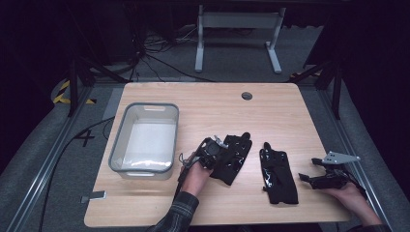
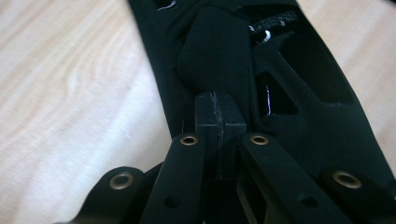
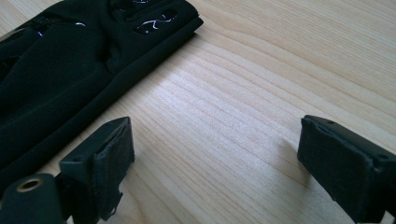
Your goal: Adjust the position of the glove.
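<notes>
Left tongs pinch a fold of the soft, limp left glove beside the bin; grip thick fabric, not slick trim; right tongs stand wide, empty

left tongs grip one black glove; the other glove lies beside right tongs.

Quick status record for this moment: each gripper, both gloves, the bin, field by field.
left gripper: shut on left glove, pinching a fold of its fabric
right gripper: open, jaws wide over bare table, nothing between them
left glove: black, mid-table, right of the bin
right glove: black, lying flat, untouched, left of the right gripper
bin: grey-rimmed, clear, at table's left, empty
table: light wood
</notes>
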Available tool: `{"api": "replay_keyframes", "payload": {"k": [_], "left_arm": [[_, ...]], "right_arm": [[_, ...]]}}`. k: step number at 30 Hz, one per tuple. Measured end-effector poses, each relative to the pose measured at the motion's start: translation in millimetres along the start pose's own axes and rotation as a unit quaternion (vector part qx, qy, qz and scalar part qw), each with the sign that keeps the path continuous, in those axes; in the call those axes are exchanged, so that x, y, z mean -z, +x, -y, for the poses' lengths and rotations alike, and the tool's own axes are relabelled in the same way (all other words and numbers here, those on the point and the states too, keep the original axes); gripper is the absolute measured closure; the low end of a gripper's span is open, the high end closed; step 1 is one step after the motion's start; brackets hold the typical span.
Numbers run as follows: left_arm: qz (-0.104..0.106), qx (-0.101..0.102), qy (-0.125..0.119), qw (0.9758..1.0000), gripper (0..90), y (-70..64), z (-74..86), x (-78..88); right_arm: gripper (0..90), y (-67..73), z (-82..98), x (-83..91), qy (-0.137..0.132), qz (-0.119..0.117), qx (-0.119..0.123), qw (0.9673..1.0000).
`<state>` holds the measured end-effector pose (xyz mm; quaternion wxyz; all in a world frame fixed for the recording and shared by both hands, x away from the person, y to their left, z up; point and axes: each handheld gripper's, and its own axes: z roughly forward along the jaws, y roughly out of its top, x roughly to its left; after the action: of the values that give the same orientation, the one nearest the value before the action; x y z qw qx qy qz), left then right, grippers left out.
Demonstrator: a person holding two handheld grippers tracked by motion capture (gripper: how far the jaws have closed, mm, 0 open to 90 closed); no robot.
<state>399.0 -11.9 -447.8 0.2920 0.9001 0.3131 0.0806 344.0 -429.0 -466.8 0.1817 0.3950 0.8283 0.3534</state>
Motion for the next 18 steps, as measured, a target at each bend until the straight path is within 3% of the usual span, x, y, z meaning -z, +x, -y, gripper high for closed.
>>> {"api": "replay_keyframes", "payload": {"k": [8, 18], "left_arm": [[0.036, -0.009, -0.009, 0.9993, 89.9, -20.3, 13.8, 5.4], [0.075, -0.038, -0.011, 0.9964, 89.9, -41.8, 18.0, 5.6]], "right_arm": [[11.3, 0.0, 0.0, 0.0, 0.000, 0.000, 0.000, 1.0000], [11.3, 0.3, 0.1, 0.1, 0.000, 0.000, 0.000, 1.0000]]}}
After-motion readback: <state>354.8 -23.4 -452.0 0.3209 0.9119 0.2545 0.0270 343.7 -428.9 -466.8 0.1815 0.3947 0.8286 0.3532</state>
